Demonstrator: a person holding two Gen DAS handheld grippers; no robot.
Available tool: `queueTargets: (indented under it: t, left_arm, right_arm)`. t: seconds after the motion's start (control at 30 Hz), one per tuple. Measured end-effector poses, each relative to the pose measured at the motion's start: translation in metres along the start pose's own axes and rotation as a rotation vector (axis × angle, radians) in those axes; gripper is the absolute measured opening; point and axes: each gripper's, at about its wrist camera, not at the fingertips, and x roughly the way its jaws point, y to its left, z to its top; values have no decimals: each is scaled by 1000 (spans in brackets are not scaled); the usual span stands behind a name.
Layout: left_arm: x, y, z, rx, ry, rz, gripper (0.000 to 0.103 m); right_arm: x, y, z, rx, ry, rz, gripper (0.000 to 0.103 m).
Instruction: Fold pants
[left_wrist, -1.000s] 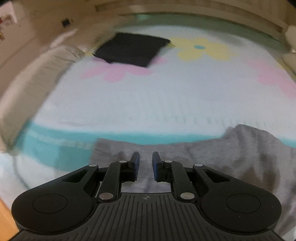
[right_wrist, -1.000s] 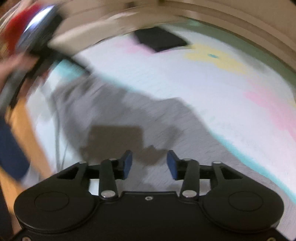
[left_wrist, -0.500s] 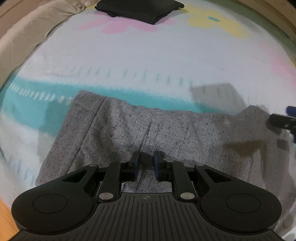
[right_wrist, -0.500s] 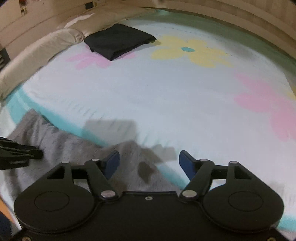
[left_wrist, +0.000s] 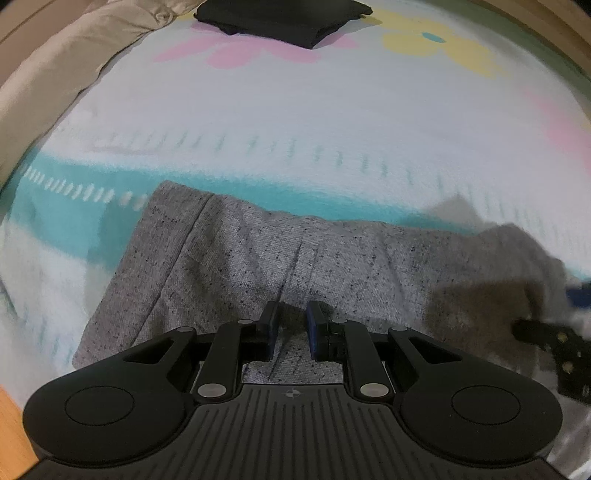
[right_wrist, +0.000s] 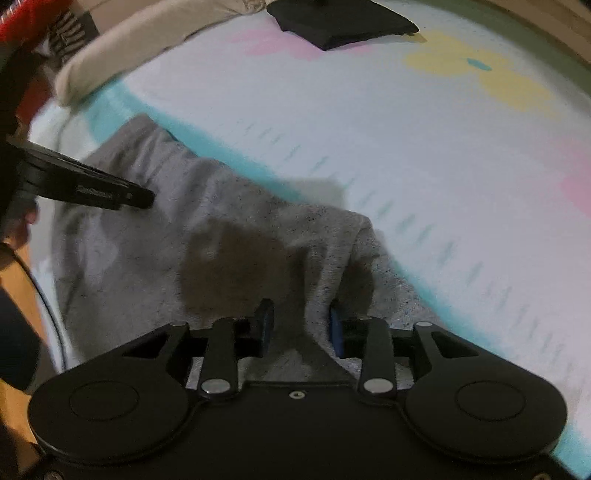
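My right gripper (right_wrist: 301, 326) has just been closing around a raised fold of the pants (right_wrist: 229, 236); my left gripper (left_wrist: 291, 328), nearly together, straddles cloth, grip unclear.

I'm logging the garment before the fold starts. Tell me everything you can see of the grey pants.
The grey pants look like soft heathered knit with dark flecks, with a seam or crease running down the middle. They lie rumpled, not yet neatly folded, at the near edge of the flowered bedspread, partly over its teal stripe. The left gripper stands over the middle, jaws narrowly apart with cloth between them. The right gripper, jaws just closing, straddles a raised fold at the pants' right end.
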Motion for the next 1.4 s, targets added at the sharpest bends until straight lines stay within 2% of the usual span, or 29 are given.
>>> queueTargets:
  t: [0.1,0.33,0.47,0.53,0.6,0.73,0.8,0.87,0.97,1.03,1.07,1.1,1.17,1.23,1.4]
  left_arm:
    - [-1,0,0,4,-3,-2,17]
    - [-3,0,1,2,3,-11,17]
    - [-2,1,1,-1,5,-13,17]
    - [-2,1,1,0,5,-13,17]
    - [-3,0,1,2,3,-11,17]
    - [-5,8,-7,-44,-8,-25,18]
    - [-7,15,-14,-86,-17,-33,18]
    - [-12,16,-20,-85,-31,-21,18]
    - [-19,7,-29,-33,-61,29,18]
    - [-20,-2,-32,35,-78,66,18]
    - [-22,-5,-34,54,-86,80,18]
    - [-25,-7,-35,63,-95,90,18]
    - [-31,-10,-36,76,-119,101,17]
    - [-38,-11,-37,75,-152,104,17]
    - [-52,-28,-41,118,-209,52,17]
  right_arm:
    - [7,-5,11,65,-28,-2,71]
    - [19,-31,42,221,-52,78,71]
    - [25,-45,47,289,-36,127,71]
    - [27,-50,47,321,-27,142,63]
    - [30,-54,46,349,-2,155,36]
    - [30,-57,44,381,-2,88,8]
    - [19,-55,48,376,-62,49,7]
    - [12,-59,52,423,-104,41,7]
    - [32,-61,54,429,-50,-8,6]
    - [44,-59,53,420,-41,-31,8]
    - [45,-60,55,431,-51,-32,15]
    - [44,-61,57,440,-49,-44,30]
    - [33,-62,60,446,-72,-105,48]
    - [14,-61,59,420,-127,-192,53]
    - [-36,-70,29,447,-161,-226,54]
